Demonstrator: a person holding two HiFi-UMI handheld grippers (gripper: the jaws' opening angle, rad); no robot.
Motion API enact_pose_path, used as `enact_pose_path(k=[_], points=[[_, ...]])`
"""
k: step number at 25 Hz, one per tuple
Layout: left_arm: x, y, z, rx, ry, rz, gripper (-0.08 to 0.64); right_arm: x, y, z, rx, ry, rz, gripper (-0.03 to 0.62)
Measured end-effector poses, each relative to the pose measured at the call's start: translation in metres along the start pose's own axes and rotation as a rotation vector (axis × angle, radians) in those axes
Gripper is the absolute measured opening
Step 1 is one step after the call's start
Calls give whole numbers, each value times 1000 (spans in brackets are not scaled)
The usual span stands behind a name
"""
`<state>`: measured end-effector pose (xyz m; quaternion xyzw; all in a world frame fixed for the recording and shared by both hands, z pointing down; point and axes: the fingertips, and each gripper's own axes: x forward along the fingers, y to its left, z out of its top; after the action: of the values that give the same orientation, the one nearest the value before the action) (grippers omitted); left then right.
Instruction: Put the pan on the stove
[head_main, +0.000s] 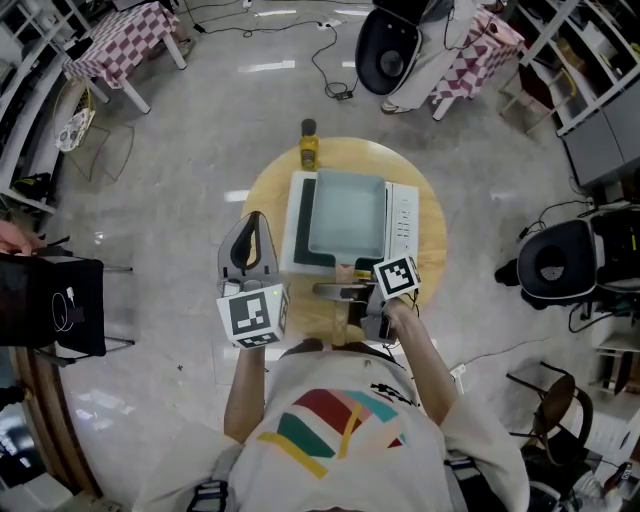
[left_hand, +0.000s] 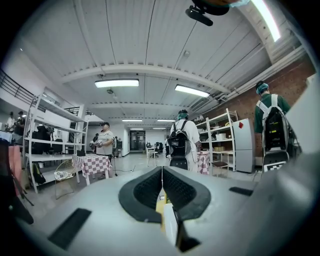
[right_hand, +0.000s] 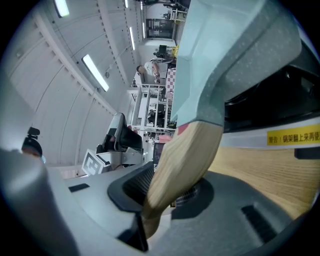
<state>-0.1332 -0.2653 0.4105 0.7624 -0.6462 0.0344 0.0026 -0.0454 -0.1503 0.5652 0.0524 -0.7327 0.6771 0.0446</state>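
A square pale-teal pan (head_main: 347, 215) with a wooden handle (head_main: 344, 272) lies over the black top of a white stove (head_main: 403, 215) on a round wooden table (head_main: 265, 190). I cannot tell whether its base rests on the glass. My right gripper (head_main: 350, 291) is shut on the handle at the table's near edge. In the right gripper view the handle (right_hand: 180, 170) runs between the pads up to the pan (right_hand: 235, 50), above the stove (right_hand: 280, 100). My left gripper (head_main: 252, 222) hovers left of the stove, its jaws together with nothing between them (left_hand: 161, 182).
A yellow bottle (head_main: 308, 148) stands at the table's far edge. Checkered tables (head_main: 120, 45) and a black chair (head_main: 388, 50) stand beyond it, and a black bag (head_main: 60, 305) at left. People (left_hand: 182, 140) stand among shelves (left_hand: 222, 140) further off.
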Motion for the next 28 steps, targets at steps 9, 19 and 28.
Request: enact_pose_path(k=[9, 19, 28], points=[[-1, -1, 1, 1, 7, 6, 6, 2, -5, -5, 20, 7, 23, 77], [-1, -5, -3, -2, 14, -4, 6, 1, -32, -9, 25, 13, -47, 63], [-2, -6, -2, -8, 18, -3, 6, 3, -17, -4, -67, -4, 83, 154]])
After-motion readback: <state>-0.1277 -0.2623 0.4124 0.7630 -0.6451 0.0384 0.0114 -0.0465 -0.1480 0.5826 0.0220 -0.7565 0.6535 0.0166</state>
